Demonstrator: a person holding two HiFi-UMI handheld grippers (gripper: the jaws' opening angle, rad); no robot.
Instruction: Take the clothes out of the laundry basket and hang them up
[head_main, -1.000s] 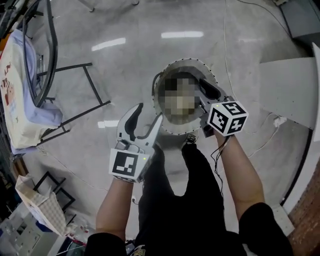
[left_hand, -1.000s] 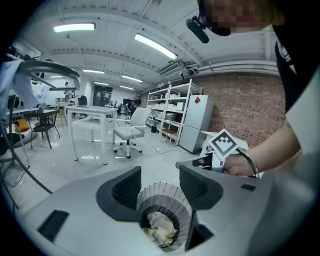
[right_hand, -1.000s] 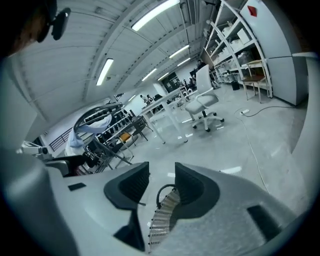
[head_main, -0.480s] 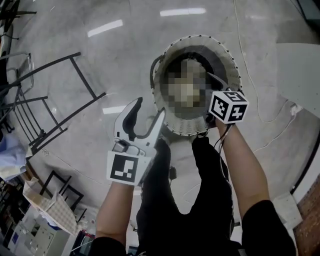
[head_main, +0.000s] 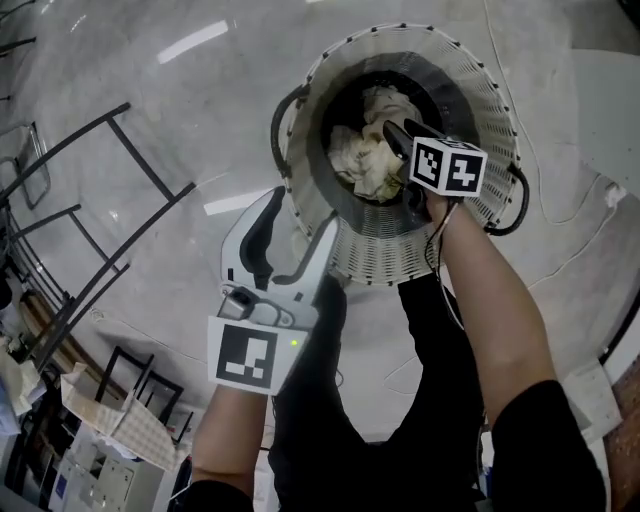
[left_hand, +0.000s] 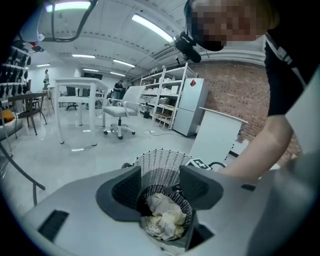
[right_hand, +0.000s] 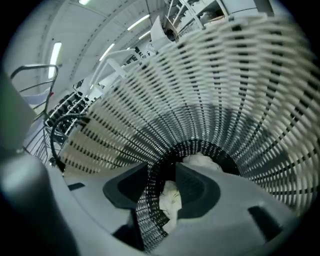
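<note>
1. Laundry basket (head_main: 480, 90): round, white slatted wall, dark mesh lower down, black handles on two sides. Stands on the grey floor (head_main: 200, 110), top centre of the head view.
2. Clothes (head_main: 365, 160): pale crumpled cloth, cream to white, bunched at the bottom of the basket. Not lifted.
3. Right gripper (head_main: 398, 150): right of centre in the head view, reaching down inside the basket, tips just above the clothes; contact cannot be told.
4. Right gripper view: right gripper (right_hand: 162, 182) jaws apart, and they have just been opening. Cloth (right_hand: 170, 195) shows in the gap with the mesh wall (right_hand: 225, 100) behind it; the pads don't press on it.
5. Left gripper (head_main: 300, 208): lower left of the basket in the head view, outside the rim and apart from it, pointing towards it.
6. Left gripper view: left gripper (left_hand: 161, 182) jaws wide apart, nothing clamped. Basket (left_hand: 160, 162) and clothes (left_hand: 162, 215) are seen through the gap, further off.
7. Black metal rack (head_main: 110, 180) at the left edge of the head view, well apart from the basket.
8. Left gripper view background: white table (left_hand: 75, 87) and office chair (left_hand: 117, 112) at middle left.
</note>
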